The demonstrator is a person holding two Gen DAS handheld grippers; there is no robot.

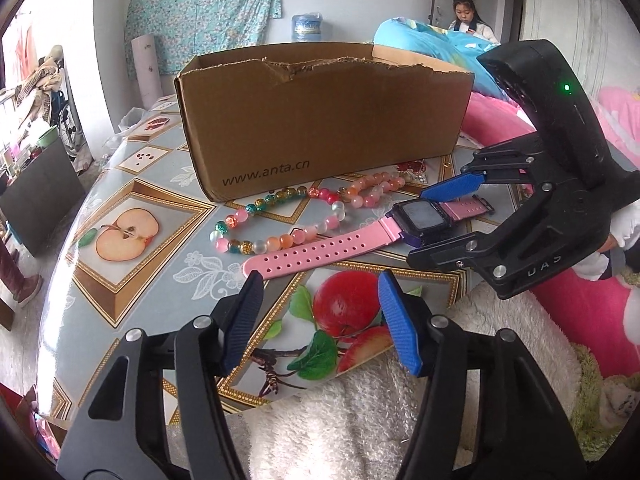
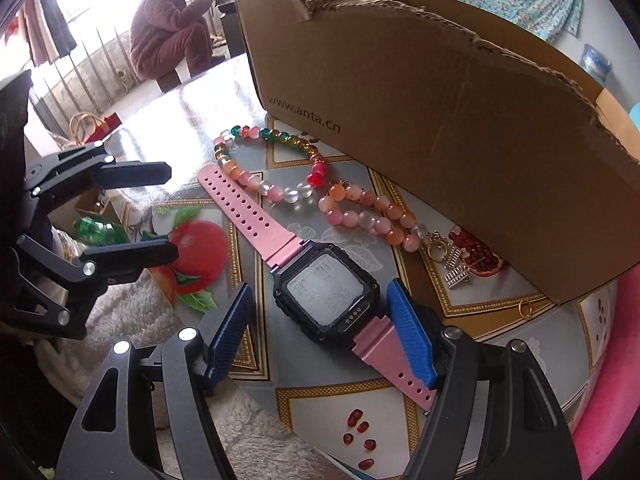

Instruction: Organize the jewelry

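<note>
Fruit-printed oilcloth covers the worktop (image 1: 132,184), which stands in a cluttered room with a floral cloth hung on the far wall and a person seated near a bright barred window. At the near left edge the left tongs (image 1: 320,308) point down at a slant over a printed red apple, jaws apart with nothing between them, their tips just short of the free end of the pink strap. A long bead bracelet (image 1: 280,216) of pink, clear, green and gold beads lies in front of the cardboard box (image 1: 320,120), whose top edge is torn and ragged. Beside it sits a smaller loop of peach and pink beads (image 2: 368,212), and further right, against the box, a gold ring (image 2: 434,250), silver clips (image 2: 456,274) and a thin gold hoop (image 2: 525,307). The watch (image 2: 326,290), dark-cased with a pale screen, lies flat on the worktop, its strap running toward the beads. The right tongs (image 2: 320,328) reach steeply down over it, jaws apart on either side of the case; whether the right pad touches the short strap I cannot tell. A white-gloved hand (image 1: 628,224) holds these tongs. White fleece and pink bedding lie around the near edge.
</note>
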